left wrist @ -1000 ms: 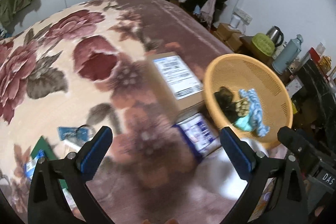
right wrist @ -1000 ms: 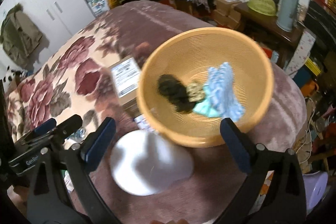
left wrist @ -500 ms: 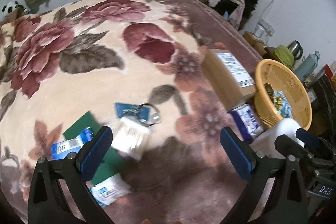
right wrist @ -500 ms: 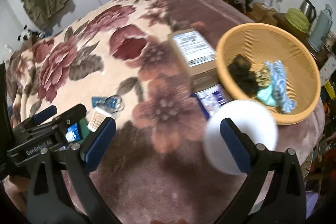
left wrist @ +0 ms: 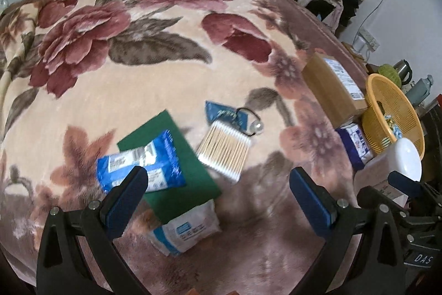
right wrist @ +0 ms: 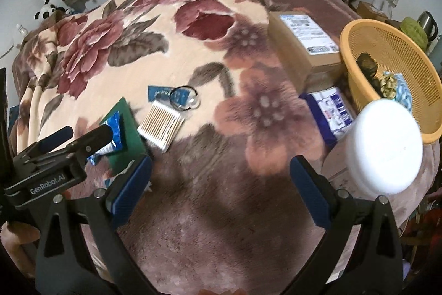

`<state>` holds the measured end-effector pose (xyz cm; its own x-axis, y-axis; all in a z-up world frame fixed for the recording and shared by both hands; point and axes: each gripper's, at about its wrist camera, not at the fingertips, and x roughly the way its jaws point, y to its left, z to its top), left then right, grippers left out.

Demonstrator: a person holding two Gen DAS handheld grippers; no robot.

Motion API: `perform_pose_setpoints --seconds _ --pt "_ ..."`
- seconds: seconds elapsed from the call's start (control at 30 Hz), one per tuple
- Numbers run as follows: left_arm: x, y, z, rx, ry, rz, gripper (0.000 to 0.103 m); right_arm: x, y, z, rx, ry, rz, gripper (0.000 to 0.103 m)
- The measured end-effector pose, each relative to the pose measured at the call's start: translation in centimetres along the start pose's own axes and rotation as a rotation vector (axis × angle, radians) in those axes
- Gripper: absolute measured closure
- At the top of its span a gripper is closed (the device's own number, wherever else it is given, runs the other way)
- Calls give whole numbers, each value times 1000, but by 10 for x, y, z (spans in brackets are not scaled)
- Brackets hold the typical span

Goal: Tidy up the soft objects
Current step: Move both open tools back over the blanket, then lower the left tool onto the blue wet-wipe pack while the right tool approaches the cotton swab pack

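An orange mesh basket [right wrist: 406,51] at the bed's right edge holds a dark soft lump [right wrist: 367,65] and a light blue cloth [right wrist: 403,90]; it also shows in the left wrist view [left wrist: 400,107]. On the floral blanket lie a blue pack [left wrist: 141,165], a green pad [left wrist: 171,162], a white tissue pack [left wrist: 187,231], a pack of cotton swabs [left wrist: 225,149] and a blue card with a ring [left wrist: 234,116]. My left gripper [left wrist: 218,198] is open and empty above the packs. My right gripper [right wrist: 221,187] is open and empty over bare blanket.
A cardboard box [right wrist: 304,43] lies beside the basket, with a blue-and-white pack [right wrist: 331,112] in front of it. A white round lid or tub [right wrist: 384,145] stands at the bed's right edge. Furniture, kettles and piled clothes stand beyond the bed.
Both grippers have swung left and back from the basket towards the small items on the blanket. Both stay open and empty.
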<state>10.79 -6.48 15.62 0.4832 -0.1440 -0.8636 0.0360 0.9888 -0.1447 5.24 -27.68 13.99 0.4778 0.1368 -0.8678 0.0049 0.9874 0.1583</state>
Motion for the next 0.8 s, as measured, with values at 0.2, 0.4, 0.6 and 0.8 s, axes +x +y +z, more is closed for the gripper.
perform_pose_setpoints --seconds 0.2,0.4,0.6,0.8 --pt "6 16 -16 -26 27 11 1 12 7 -15 10 39 5 2" --pt "8 25 -24 -36 40 24 1 19 12 -27 4 70 11 2" --pt "7 31 -28 -38 44 28 1 24 15 -33 1 86 9 2" --pt "7 41 -31 -43 46 33 1 28 20 -37 -6 99 13 2"
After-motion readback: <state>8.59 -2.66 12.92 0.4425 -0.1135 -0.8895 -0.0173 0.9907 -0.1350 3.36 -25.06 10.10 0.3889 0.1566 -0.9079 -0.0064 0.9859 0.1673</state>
